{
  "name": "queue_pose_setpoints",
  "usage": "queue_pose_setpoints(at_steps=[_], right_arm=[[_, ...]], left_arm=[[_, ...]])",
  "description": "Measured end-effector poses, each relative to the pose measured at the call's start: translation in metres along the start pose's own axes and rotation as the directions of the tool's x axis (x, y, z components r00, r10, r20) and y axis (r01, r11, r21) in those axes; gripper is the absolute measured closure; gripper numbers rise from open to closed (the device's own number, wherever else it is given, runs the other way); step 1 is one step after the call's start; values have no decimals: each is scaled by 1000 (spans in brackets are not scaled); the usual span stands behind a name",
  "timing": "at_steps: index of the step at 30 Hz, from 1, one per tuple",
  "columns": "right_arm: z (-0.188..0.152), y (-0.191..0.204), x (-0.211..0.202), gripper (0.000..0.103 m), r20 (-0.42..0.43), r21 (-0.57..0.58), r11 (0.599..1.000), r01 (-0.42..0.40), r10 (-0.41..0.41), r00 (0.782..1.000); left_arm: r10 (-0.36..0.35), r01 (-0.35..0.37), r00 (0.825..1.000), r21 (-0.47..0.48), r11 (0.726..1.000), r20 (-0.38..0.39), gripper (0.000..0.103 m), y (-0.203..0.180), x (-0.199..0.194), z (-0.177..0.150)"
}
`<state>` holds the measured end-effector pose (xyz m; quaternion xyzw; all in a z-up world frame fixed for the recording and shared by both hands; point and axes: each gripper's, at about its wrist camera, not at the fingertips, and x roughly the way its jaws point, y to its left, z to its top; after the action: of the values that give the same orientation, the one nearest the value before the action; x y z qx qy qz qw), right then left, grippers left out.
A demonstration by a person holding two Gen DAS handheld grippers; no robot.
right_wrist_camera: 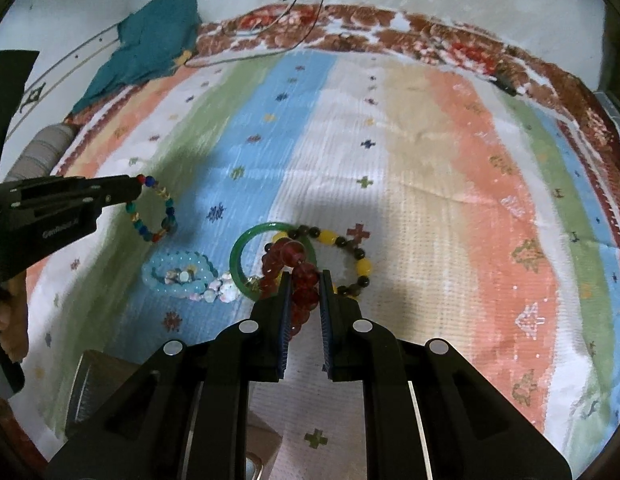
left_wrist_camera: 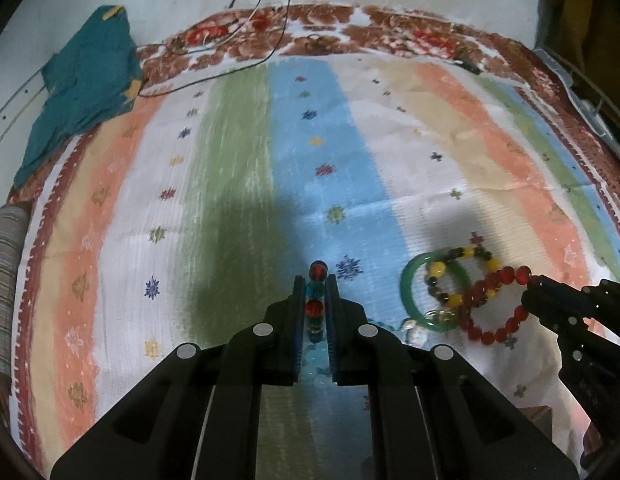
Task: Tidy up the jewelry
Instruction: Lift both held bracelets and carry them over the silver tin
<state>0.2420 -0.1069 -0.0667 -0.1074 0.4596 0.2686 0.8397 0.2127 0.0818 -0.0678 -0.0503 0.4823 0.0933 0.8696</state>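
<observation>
My left gripper (left_wrist_camera: 315, 282) is shut on a multicoloured bead bracelet (left_wrist_camera: 315, 304); the right wrist view shows it (right_wrist_camera: 138, 184) with the bracelet (right_wrist_camera: 154, 212) hanging from it just above the cloth. My right gripper (right_wrist_camera: 303, 276) is shut on a red bead bracelet (right_wrist_camera: 296, 268); the left wrist view shows it (left_wrist_camera: 528, 286) with that bracelet (left_wrist_camera: 494, 306). Under the red bracelet lie a green bangle (right_wrist_camera: 242, 248) and a yellow-and-dark bead bracelet (right_wrist_camera: 350, 252). A light blue bead bracelet (right_wrist_camera: 178, 276) and a small pale bead piece (right_wrist_camera: 222, 290) lie to the left.
All lies on a striped cloth (right_wrist_camera: 430, 184) with a brown floral border. A teal cloth (right_wrist_camera: 150, 48) and thin wires (right_wrist_camera: 302, 4) lie at the far left. A grey striped roll (right_wrist_camera: 42, 152) sits at the left edge. A dark box (right_wrist_camera: 90, 384) is near the front.
</observation>
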Motion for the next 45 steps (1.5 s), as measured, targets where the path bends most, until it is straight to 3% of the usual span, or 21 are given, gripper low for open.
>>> queue_pose_setpoints(at_steps=[17, 28, 32, 45], right_arm=[[-8, -1, -44, 89, 120, 12, 994, 108, -109, 987], [-18, 6, -77, 89, 219, 21, 997, 67, -71, 973], [-24, 16, -89, 89, 244, -10, 996, 87, -82, 966], [-43, 35, -117, 89, 286, -32, 999, 36, -25, 958]], left_arm=[[-61, 58, 992, 35, 998, 108, 94, -29, -57, -10], [-112, 103, 972, 54, 993, 206, 94, -39, -104, -22], [-134, 124, 967, 57, 991, 215, 94, -40, -116, -28], [-176, 162, 959, 82, 983, 221, 94, -42, -146, -56]])
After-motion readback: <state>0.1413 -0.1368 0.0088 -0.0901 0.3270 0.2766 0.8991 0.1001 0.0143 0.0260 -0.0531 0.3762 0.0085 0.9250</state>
